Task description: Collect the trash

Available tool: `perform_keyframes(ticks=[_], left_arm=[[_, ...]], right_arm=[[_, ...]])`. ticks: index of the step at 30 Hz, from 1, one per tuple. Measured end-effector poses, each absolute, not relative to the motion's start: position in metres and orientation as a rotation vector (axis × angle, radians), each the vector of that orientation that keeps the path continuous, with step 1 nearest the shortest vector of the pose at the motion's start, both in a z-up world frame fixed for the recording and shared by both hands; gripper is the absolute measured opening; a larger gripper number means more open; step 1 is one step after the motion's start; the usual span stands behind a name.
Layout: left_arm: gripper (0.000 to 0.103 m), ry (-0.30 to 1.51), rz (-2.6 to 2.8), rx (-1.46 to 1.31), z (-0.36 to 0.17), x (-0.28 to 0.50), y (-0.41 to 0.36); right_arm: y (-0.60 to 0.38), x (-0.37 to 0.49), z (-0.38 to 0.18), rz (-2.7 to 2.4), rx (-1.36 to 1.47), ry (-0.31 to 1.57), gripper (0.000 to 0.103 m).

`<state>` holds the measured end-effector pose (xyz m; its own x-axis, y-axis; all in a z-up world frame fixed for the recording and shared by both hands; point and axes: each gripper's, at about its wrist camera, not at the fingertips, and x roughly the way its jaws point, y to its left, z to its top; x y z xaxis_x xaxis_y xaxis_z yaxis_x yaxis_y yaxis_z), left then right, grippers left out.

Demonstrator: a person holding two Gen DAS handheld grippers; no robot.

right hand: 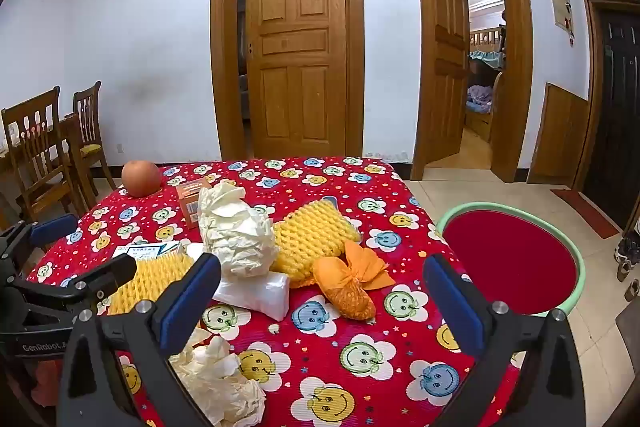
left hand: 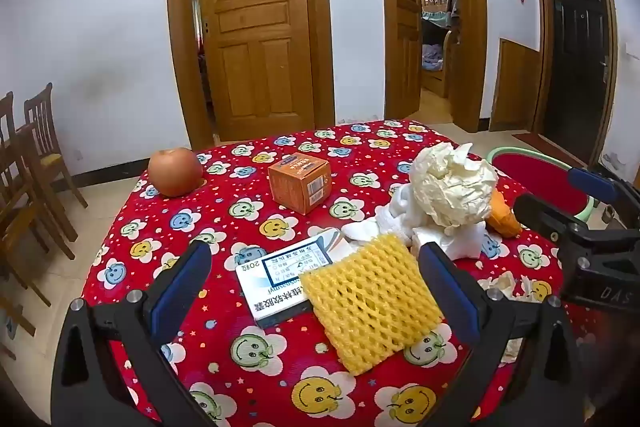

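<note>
Trash lies on a table with a red smiley cloth. My left gripper is open, its fingers either side of a yellow foam net and a white medicine box. Behind lie white tissue, a crumpled cream paper ball and an orange wrapper. My right gripper is open and empty above the cloth, near the orange wrapper, a second yellow net, the paper ball, a plastic packet and crumpled paper.
An apple and an orange carton stand farther back. A red basin with a green rim sits on the floor right of the table. Wooden chairs stand at left. Doors line the far wall.
</note>
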<state>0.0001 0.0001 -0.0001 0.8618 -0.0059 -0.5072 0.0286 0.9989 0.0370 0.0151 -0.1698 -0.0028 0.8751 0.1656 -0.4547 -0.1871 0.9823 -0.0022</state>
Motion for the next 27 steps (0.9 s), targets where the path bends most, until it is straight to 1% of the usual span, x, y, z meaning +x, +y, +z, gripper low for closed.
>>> perform_keyframes(ticks=[27], left_arm=[[0.101, 0.526, -0.017, 0.052, 0.0030, -0.0019, -0.0009]], right_arm=[[-0.1682, 0.0164, -0.0056, 0.185, -0.053, 0.480, 0.103]])
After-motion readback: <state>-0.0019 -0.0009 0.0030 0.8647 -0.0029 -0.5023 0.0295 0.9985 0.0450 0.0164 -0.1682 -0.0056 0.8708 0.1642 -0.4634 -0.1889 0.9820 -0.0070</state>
